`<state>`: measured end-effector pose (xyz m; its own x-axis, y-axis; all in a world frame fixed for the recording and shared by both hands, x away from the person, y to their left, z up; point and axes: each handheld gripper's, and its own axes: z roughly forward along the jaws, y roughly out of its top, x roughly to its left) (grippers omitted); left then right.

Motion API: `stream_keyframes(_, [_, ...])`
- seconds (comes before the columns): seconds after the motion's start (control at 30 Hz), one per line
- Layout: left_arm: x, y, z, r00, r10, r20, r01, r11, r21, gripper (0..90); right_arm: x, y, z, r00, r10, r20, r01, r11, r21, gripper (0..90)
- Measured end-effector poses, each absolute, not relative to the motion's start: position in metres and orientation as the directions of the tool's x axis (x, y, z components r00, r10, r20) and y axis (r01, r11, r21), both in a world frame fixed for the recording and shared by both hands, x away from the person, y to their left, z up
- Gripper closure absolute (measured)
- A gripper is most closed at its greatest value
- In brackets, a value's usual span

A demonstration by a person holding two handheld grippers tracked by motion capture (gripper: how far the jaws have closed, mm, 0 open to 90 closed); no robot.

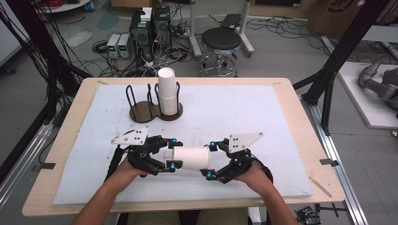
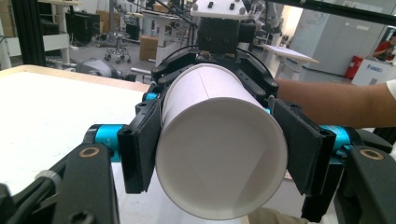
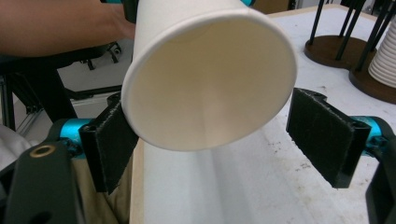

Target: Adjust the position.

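Paper cup [image 1: 191, 158], horizontal above the desk [image 1: 291, 117].
Your left gripper [image 1: 170, 153] pinches it; your right gripper [image 1: 210, 160] jaws seem spread, not gripping.

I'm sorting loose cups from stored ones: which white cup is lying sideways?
The paper cup held level between the two claws, clamped by the left claw. The other cups stand stacked upright in the wire holder.

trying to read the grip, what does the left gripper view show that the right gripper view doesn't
Left gripper view alone: both pads of the left gripper pressed against the sides of the paper cup, with the right gripper's body behind it. Right gripper view alone: the right gripper open, its far pad clear of the cup, plus the cup holder and stacked cups. Both: the cup's open mouth and the white table mat.
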<state>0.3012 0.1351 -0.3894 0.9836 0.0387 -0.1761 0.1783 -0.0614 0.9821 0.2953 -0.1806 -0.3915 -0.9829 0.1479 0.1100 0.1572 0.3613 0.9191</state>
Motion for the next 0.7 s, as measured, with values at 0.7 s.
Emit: stream_keyframes(0.7, [0.2979, 0.1409, -0.3985, 0.983, 0.073, -0.166, 0.172, -0.087, 0.981, 35.8, 0.2951, -0.1783, -0.3866, -0.987, 0.142, 0.069, 0.119, 0.384, 0.916, 30.9])
